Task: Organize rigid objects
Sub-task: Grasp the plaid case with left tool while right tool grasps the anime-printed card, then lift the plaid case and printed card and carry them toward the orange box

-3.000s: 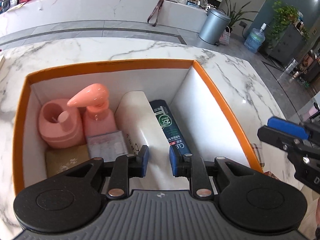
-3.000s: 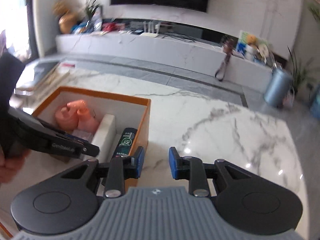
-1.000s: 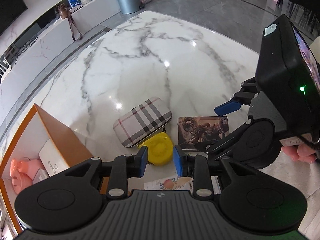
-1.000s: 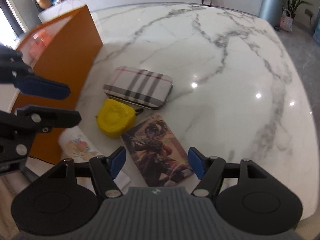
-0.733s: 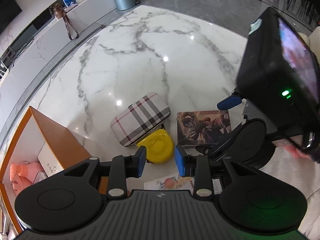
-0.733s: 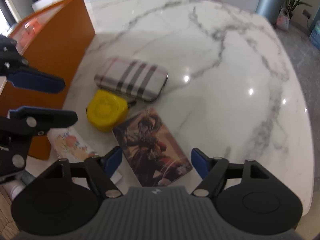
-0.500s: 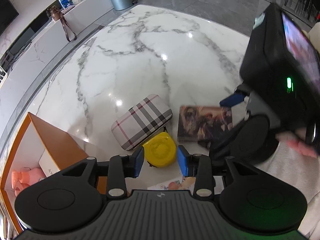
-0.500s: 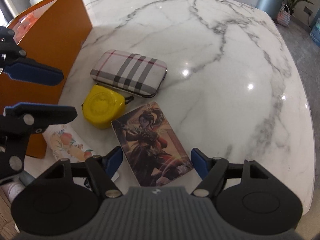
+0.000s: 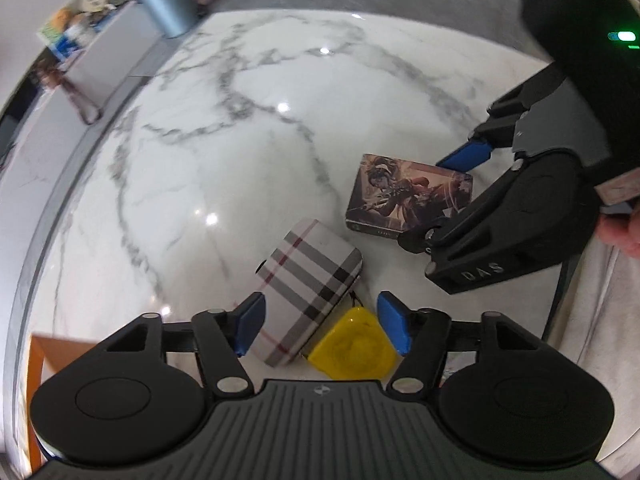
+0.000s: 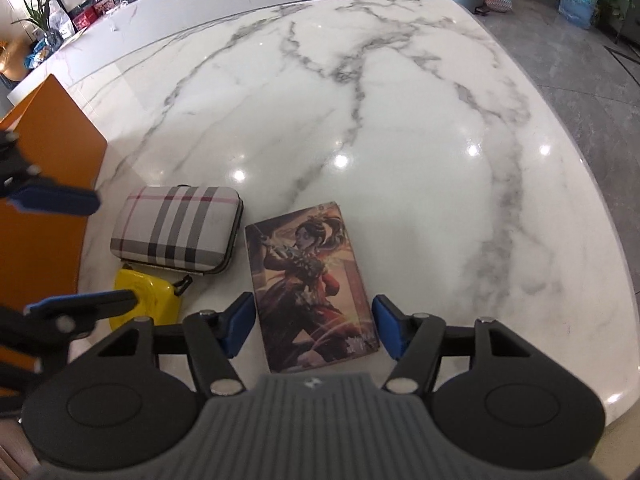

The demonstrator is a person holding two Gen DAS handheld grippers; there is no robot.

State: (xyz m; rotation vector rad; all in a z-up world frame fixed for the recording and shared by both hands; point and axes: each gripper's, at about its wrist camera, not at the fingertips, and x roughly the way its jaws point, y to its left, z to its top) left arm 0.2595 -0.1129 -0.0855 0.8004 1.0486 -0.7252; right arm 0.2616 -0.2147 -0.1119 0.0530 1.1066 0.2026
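White marble table (image 10: 400, 100) with grey veining carries all the items; a grey bin (image 9: 166, 2) stands on the floor beyond its far edge. Going left to right in the right wrist view: orange box (image 10: 44, 184) wall at the far left, then the left gripper (image 10: 66, 248), jaws opening, pads clear of everything, straddling the near end of the plaid case (image 10: 176, 230) and the yellow tape measure (image 10: 144, 294) in its own view. Plaid case lies flat, tape measure just beside its near edge. Next, just to the right of the case, the illustrated tin (image 10: 314, 280) lies flat. Right gripper (image 10: 314, 328) sits over the tin's near end, jaws closing, one blue pad either side of the tin, small gaps visible, not yet pressing. Left wrist view: person's hand (image 9: 624, 232) at the right edge behind the right gripper.
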